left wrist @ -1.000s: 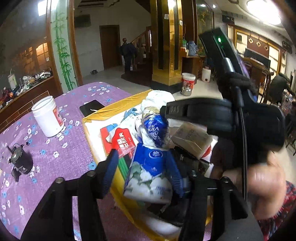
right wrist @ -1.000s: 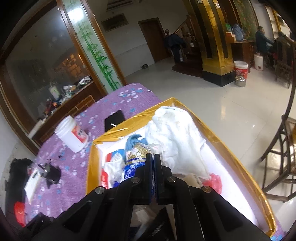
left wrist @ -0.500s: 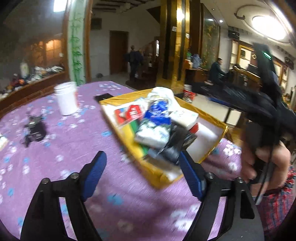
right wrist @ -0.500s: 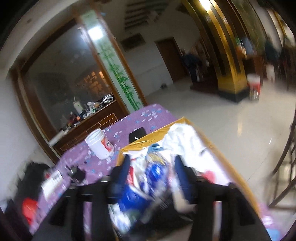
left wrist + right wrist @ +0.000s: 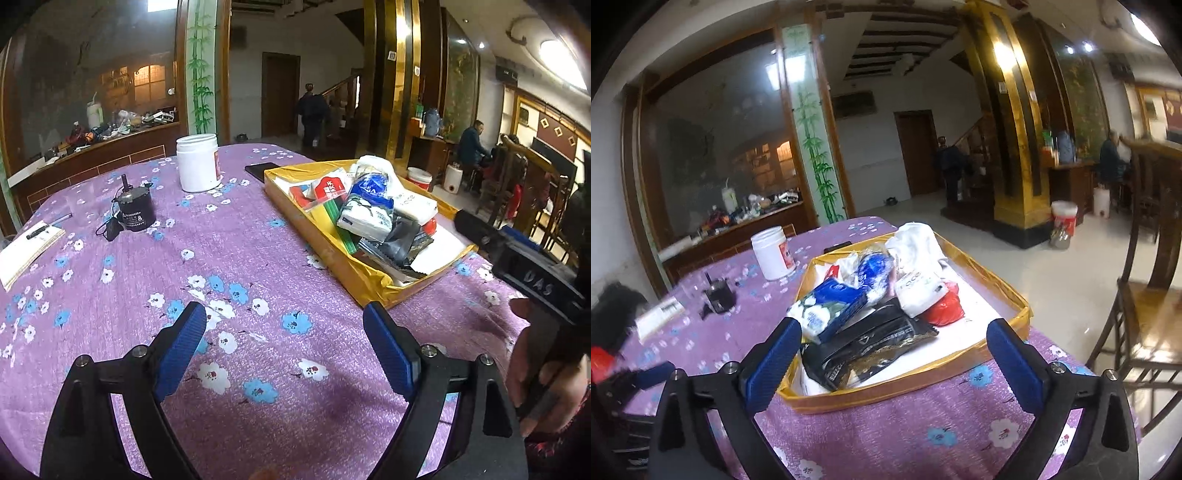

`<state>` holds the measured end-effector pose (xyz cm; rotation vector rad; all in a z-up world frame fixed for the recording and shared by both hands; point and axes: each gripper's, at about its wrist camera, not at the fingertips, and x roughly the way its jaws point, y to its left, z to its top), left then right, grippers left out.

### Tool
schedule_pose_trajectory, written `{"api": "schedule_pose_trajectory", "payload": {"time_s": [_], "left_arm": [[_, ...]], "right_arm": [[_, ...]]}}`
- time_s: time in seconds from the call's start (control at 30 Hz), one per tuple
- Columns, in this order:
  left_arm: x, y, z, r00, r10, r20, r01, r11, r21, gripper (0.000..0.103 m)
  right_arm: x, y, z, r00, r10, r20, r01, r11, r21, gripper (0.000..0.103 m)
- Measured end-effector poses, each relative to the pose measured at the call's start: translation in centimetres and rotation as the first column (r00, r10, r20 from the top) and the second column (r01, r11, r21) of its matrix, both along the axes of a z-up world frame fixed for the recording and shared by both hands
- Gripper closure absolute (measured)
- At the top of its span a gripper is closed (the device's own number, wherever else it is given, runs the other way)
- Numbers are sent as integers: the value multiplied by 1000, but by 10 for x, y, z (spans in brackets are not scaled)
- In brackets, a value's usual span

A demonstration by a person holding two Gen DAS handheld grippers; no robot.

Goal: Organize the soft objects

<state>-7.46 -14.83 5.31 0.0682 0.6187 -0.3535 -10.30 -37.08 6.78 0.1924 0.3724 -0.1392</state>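
Both my grippers are empty with jaws wide; both have just been opening, nothing between the blue pads. Left gripper [image 5: 284, 349] hangs over bare purple flower-print tablecloth [image 5: 236, 258], near the close corner of the shallow gold-taped cardboard tray [image 5: 369, 280] but not touching it. Right gripper [image 5: 897, 363] sits at the tray's [image 5: 908, 380] near edge, left pad in front of the tray's left corner, right pad beside its right end. The soft stuff is all piled in the tray: blue-and-white tissue pack [image 5: 827, 308] leaning on a glossy black foil pouch [image 5: 871, 343], a blue-and-white plastic-wrapped roll [image 5: 873, 273] behind it, a white soft pack with grey print [image 5: 918, 291], a crumpled red plastic bag [image 5: 943, 308] to the right, and a white cloth bundle [image 5: 916, 243] at the far end. Left view also shows a red-and-white flat packet [image 5: 325, 188] at the tray's far left. On the table outside the tray: white plastic jar [image 5: 197, 162], small black cylindrical motor with wires [image 5: 135, 210], a white notepad with a pen [image 5: 27, 251], a black phone [image 5: 260, 170] touching the tray's far edge. My right hand [image 5: 546, 384] shows at the left view's right border.
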Motion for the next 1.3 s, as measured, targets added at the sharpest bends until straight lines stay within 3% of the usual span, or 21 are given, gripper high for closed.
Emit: {"api": "schedule_pose_trajectory", "payload": {"time_s": [0.13,0.3,0.6,0.67,0.73,0.83,0.93,1.1,1.3], "left_arm": [[5,5,-7,999,-5,-44,4,1000,-23,16],[2,2,-5,999,-29,-43,29,1000,1,16],[2,0,-2,998,-10,-54,11,1000,6,16],[1,-4,-2,999,16,-37,-14,999,50,16],[-8,-11,-2,997,65,30,-68,989,131,16],[-17,-24,-4,993,55,100,-78,966,245,16],[-18,-28,-7,990,70,123,-105,947,305,16],[-13,-14,-4,993,84,85,-102,964,245,16],[-12,-14,-6,992,96,78,-112,961,253,16]], "right_arm": [[5,12,-7,999,-10,-37,10,1000,-9,0],[15,17,-19,995,-41,-86,39,999,-21,0],[17,13,-22,995,-56,-84,57,998,1,0],[17,12,-23,995,-55,-84,56,998,8,0],[16,12,-22,995,-55,-82,56,998,8,0],[15,14,-21,995,-56,-80,56,998,-4,0],[15,18,-20,995,-60,-78,58,998,-24,0],[13,23,-18,996,-64,-64,60,997,-56,0],[12,22,-17,996,-66,-62,63,997,-52,0]]}}
